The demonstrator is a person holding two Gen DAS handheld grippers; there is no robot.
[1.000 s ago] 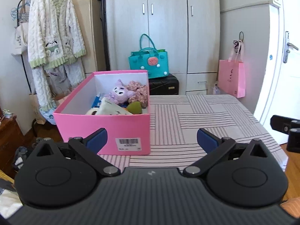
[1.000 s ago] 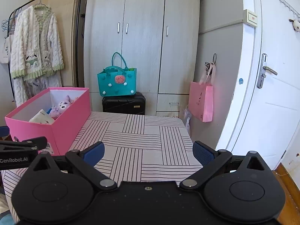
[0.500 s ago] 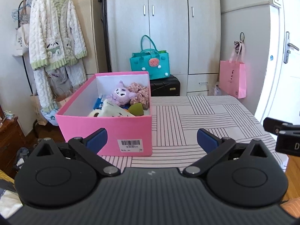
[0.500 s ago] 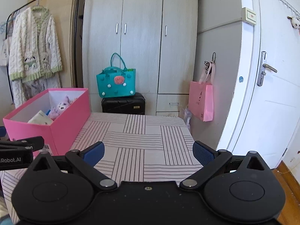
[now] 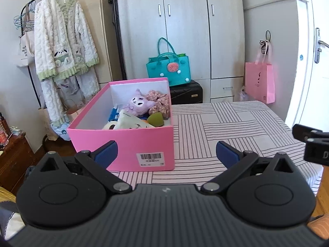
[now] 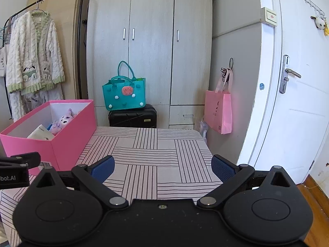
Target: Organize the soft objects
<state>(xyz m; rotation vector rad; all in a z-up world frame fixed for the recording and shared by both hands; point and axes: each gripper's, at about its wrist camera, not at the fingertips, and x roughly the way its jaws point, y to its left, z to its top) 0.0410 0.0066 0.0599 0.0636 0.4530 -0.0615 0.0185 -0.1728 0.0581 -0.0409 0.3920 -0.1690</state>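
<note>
A pink box (image 5: 123,144) stands on the left of the striped table (image 5: 236,123). It holds soft things: a purple plush toy (image 5: 138,104), a floral scrunchie (image 5: 159,103), a green sponge (image 5: 156,119) and a white pouch (image 5: 129,121). The box also shows in the right wrist view (image 6: 67,135). My left gripper (image 5: 166,153) is open and empty, held just before the box's near wall. My right gripper (image 6: 162,167) is open and empty over the table's near edge.
A wardrobe (image 6: 150,41) stands behind the table, with a teal bag (image 6: 124,93) on a black suitcase (image 6: 132,118). A pink paper bag (image 6: 221,111) hangs at the right by a white door (image 6: 298,103). A robe (image 5: 61,41) hangs on a rack at the left.
Both grippers have risen and pulled back a little, so the box and table sit lower in view. Both stay open and empty.
</note>
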